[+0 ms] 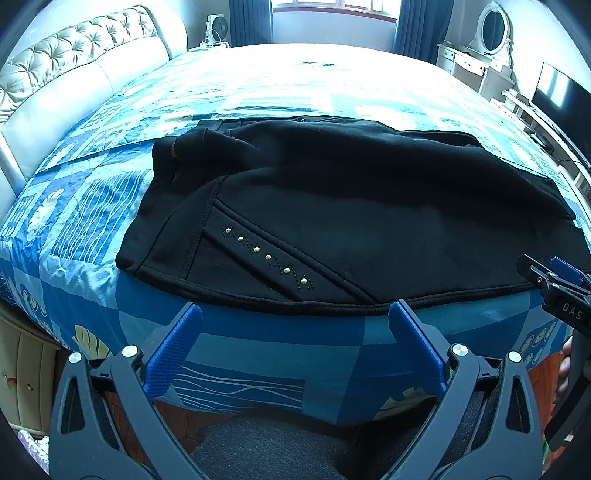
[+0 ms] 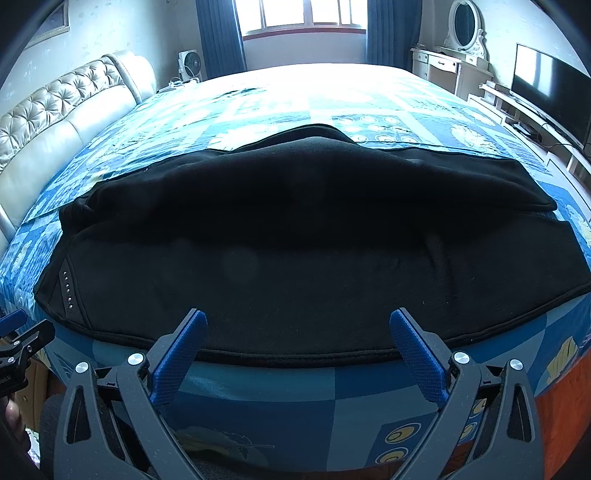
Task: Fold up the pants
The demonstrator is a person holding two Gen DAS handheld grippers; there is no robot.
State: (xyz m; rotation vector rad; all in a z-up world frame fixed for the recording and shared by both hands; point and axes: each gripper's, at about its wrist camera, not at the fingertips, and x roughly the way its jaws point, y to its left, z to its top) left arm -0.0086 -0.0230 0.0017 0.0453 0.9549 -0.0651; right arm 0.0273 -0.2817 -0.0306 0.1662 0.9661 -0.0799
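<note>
Black pants [image 1: 332, 206] lie folded lengthwise on the bed [image 1: 92, 206] near its front edge, with a row of silver studs [image 1: 266, 256] on the left part. My left gripper [image 1: 295, 314] is open and empty just in front of the pants' near hem. My right gripper [image 2: 298, 321] is open and empty, its fingertips at the near hem of the pants [image 2: 295, 258]. The right gripper also shows at the right edge of the left wrist view [image 1: 554, 280]. The left gripper shows at the left edge of the right wrist view [image 2: 22, 339].
The bed [image 2: 258, 110] has a blue patterned cover and a tufted headboard [image 1: 74, 74] at left. A dresser with an oval mirror [image 2: 463, 22] and a TV [image 2: 550, 92] stand at right. A fan [image 2: 190, 64] stands by the window.
</note>
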